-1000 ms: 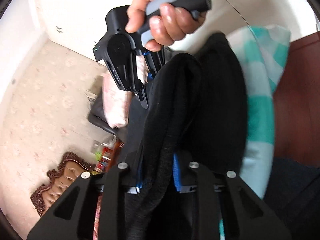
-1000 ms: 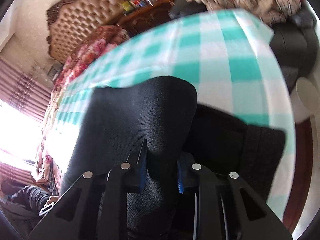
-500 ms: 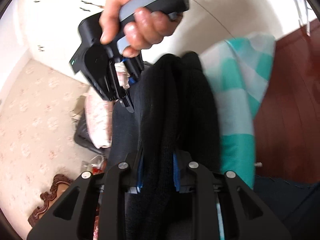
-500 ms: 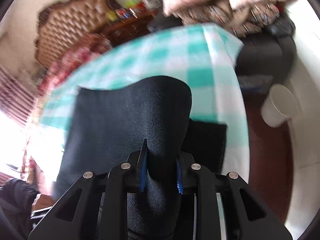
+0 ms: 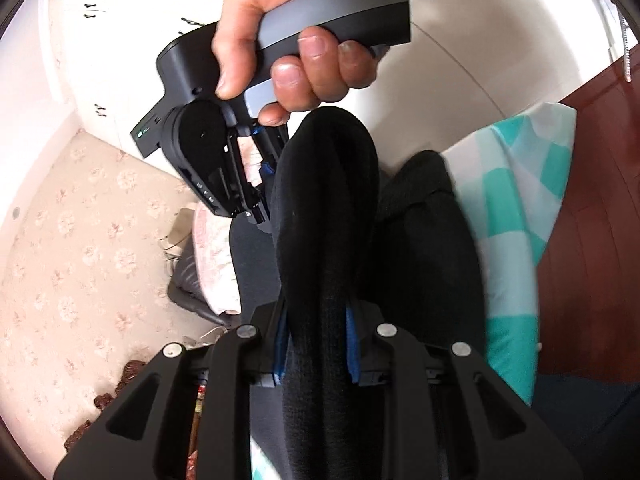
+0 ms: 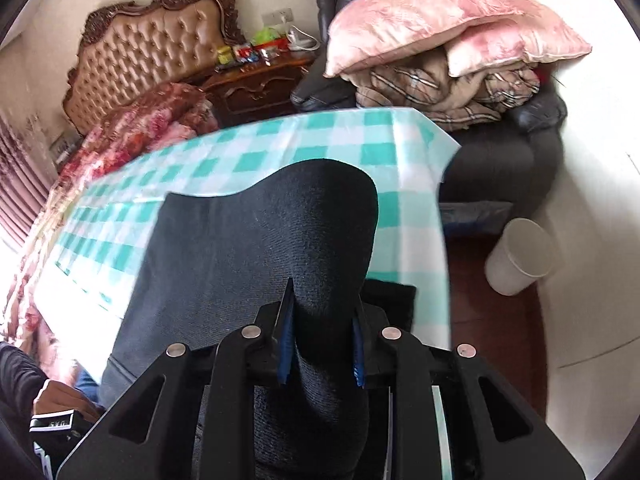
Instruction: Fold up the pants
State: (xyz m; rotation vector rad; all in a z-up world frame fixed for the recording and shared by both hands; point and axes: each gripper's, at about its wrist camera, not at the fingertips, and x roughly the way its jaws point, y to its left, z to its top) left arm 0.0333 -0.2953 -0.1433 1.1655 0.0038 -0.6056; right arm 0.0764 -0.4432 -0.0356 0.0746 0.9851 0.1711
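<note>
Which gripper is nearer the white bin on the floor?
Right. The right gripper, shut on the black pants, has the white bin just beyond the table corner; the left gripper shows no bin.

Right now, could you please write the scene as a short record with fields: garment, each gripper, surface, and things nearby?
garment: black pants, a fold bunched up between each pair of fingers, the rest draped down to the table
left gripper: shut on the pants
right gripper: shut on the pants; held by a hand
surface: table with a teal and white checked cloth
nearby: pink pillows on a dark armchair, white bin on the floor, tufted headboard
</note>
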